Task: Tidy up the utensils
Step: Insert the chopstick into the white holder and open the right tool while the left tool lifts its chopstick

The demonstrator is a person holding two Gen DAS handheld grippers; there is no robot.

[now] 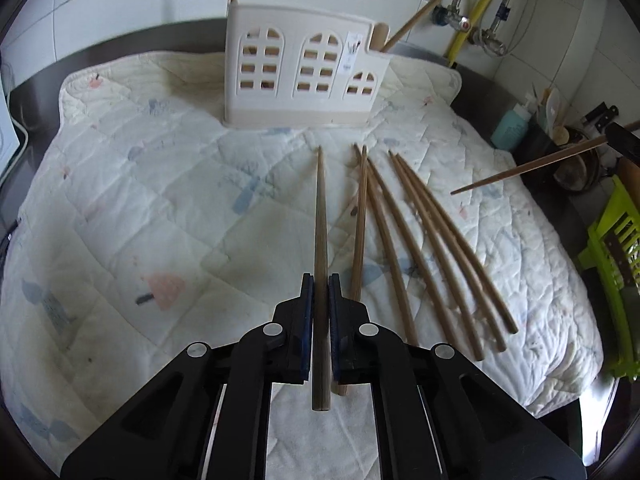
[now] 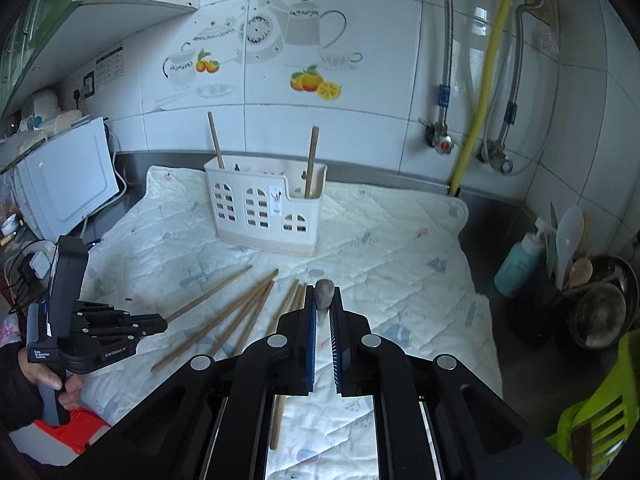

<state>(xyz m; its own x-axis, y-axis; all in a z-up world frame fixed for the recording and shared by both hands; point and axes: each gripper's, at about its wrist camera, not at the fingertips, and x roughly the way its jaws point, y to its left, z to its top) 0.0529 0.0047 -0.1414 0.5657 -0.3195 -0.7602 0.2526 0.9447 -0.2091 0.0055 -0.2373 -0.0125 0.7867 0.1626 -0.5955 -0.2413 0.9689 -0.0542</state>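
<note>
Wooden chopsticks, 1 clamped in each hand-held gripper, holder straight ahead.

Left hand-held gripper point(image 1: 320, 296) clamped on a chopstick point(image 1: 320, 216), long axis pointing at the white utensil holder point(image 1: 304, 76) on the quilted mat point(image 1: 140, 184). Right hand-held gripper point(image 2: 324, 300) pinches another chopstick point(image 2: 323, 292) end-on. About 6 loose chopsticks point(image 1: 424, 240) lie just right of the left one, fanned toward the holder.

Chopsticks point(image 1: 416, 248) are matt brown wood; the holder point(image 1: 304, 76) is smooth cream plastic; the mat point(image 1: 160, 208) is quilted, wrinkled cloth; wall tiles point(image 2: 360, 128) are glossy; the grippers' point(image 1: 320, 292) arms are matt black plastic
</note>
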